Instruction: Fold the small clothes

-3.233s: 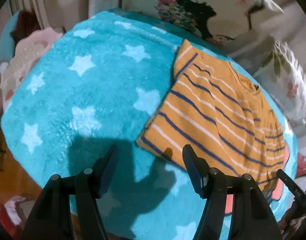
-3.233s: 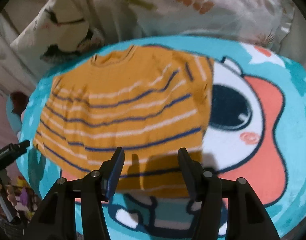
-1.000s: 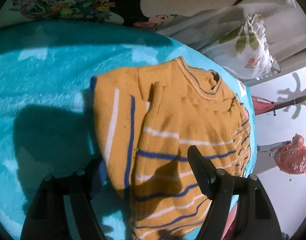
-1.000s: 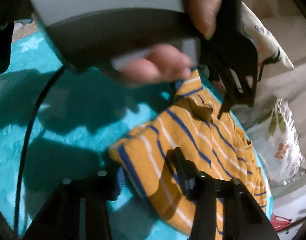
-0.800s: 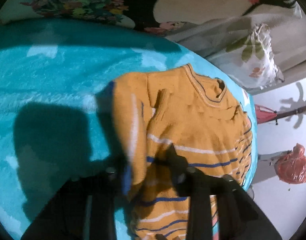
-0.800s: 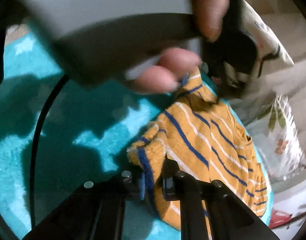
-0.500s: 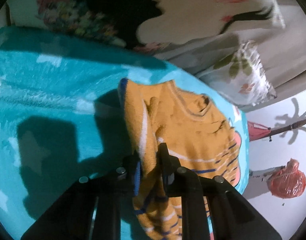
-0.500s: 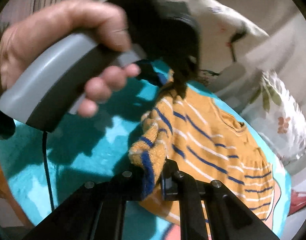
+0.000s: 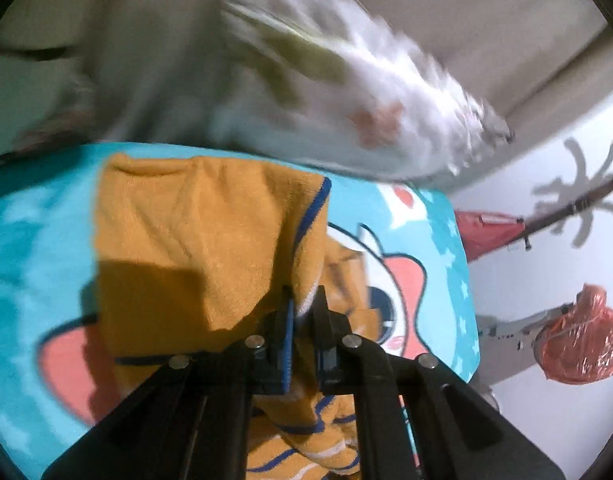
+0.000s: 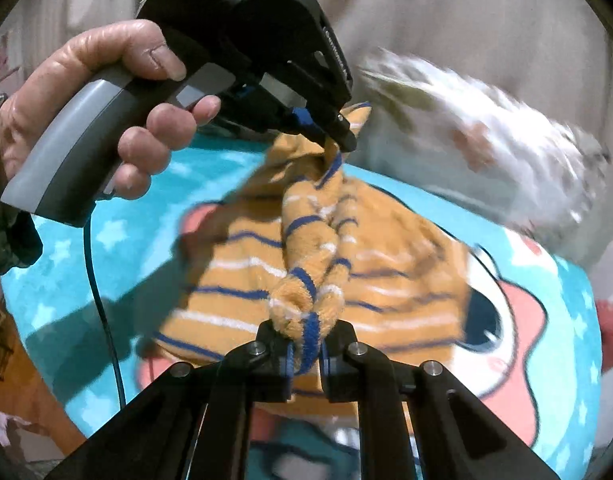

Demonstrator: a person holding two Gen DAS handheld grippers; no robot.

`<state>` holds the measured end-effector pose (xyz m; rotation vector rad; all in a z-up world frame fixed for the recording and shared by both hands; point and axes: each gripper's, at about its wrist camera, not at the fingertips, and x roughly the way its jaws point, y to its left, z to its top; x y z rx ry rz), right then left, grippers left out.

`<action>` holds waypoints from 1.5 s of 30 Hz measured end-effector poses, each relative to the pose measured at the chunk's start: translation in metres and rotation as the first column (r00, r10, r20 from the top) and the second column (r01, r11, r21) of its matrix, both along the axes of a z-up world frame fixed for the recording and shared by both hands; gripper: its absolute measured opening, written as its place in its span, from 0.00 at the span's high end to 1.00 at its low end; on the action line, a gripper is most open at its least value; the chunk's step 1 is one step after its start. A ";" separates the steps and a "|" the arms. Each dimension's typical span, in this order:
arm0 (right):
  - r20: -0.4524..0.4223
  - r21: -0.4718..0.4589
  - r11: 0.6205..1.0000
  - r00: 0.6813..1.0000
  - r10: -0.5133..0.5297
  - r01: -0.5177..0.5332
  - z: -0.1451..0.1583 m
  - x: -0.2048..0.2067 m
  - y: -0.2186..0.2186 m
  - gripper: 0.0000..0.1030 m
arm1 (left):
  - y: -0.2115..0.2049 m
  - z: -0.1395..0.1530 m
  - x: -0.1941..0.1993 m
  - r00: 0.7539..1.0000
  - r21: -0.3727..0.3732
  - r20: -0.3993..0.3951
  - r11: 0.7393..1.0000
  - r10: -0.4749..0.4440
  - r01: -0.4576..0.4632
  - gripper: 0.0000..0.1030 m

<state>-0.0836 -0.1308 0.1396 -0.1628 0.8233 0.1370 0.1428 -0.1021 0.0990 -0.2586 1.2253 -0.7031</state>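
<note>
A small orange sweater (image 9: 194,256) with blue and white stripes hangs partly lifted over the turquoise cartoon blanket (image 9: 426,248). My left gripper (image 9: 302,316) is shut on its blue-edged hem, and the cloth drapes away to the left. In the right wrist view my right gripper (image 10: 306,344) is shut on another bunched edge of the sweater (image 10: 306,248). There the left gripper (image 10: 334,140), held by a hand (image 10: 118,92), pinches the far edge, and the fabric stretches in a twisted band between the two.
White floral pillows (image 9: 346,92) lie along the blanket's far side. A red bag (image 9: 582,344) and a coat stand are by the white wall at right. A cable (image 10: 102,312) hangs from the left gripper's handle. An orange floor (image 10: 22,384) shows at lower left.
Both grippers closed on the sweater's left edge, then lifted it and carried it across to the right over the rest of the garment. The view swung toward the pillows and wall.
</note>
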 end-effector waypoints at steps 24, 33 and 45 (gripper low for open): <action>-0.183 0.362 0.916 0.977 -0.111 0.171 -0.003 0.038 -0.203 0.66 | -0.013 -0.009 -0.085 0.981 0.235 0.104 0.955 0.162 -0.183 0.37; -0.286 0.346 0.931 0.958 -0.010 0.113 -0.049 0.115 -0.175 0.72 | 0.061 -0.077 -0.112 0.913 0.209 -0.071 0.901 0.402 -0.380 0.19; -0.197 0.348 0.937 0.975 0.100 -0.025 0.016 0.133 -0.151 0.72 | 0.069 -0.059 -0.149 0.893 0.213 -0.039 0.877 0.448 -0.431 0.19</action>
